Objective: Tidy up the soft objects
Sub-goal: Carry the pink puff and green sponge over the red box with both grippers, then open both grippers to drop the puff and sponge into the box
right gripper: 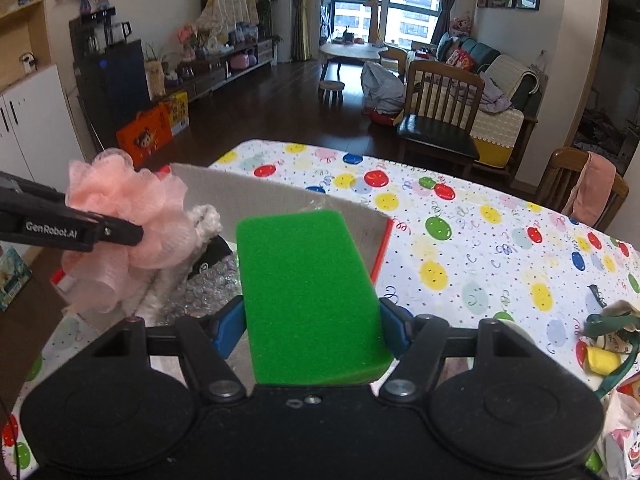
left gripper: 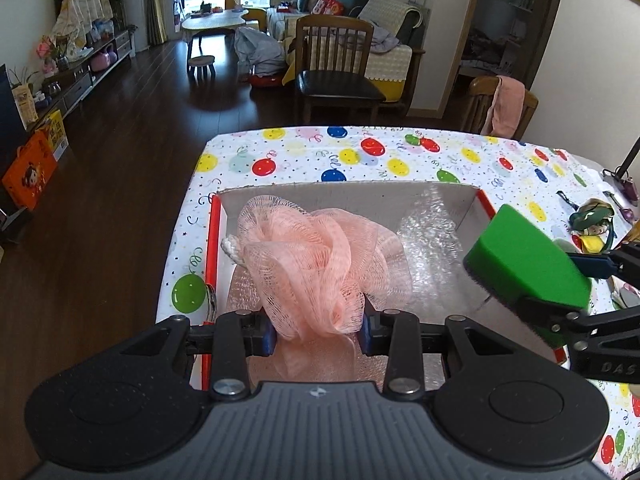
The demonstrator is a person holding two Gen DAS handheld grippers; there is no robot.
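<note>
Left gripper [left gripper: 318,334] clamped on the pink mesh bath pouf [left gripper: 316,264], blue pads biting into its lower folds, bundle carried just over the near end of the red-edged cardboard box [left gripper: 213,236]. Right gripper [right gripper: 313,330] pinching the green sponge [right gripper: 308,296] across its width, sponge poking forward over the box's right side. Both loads in the air, then, neither set down yet. Inside the box, bubble wrap [left gripper: 430,240] lining the floor, room beside it for both items. Looks like the delivery step: two soft things brought in together, poised above the opening. Next move likely calls for lowering each one past the rim, keeping the two grippers from crowding each other, since they sit close side by side, then easing the jaws apart so the pouf drops clear rather than snagging its netting on a pad. Sponge probably the easier release, firm and blocky. Beyond the box, balloon-print tablecloth [left gripper: 360,152], and off to the right a small heap of green and yellow items [left gripper: 592,224], too jumbled to name. Farther still, wooden chair [left gripper: 336,68] and sofa [left gripper: 352,4].
</note>
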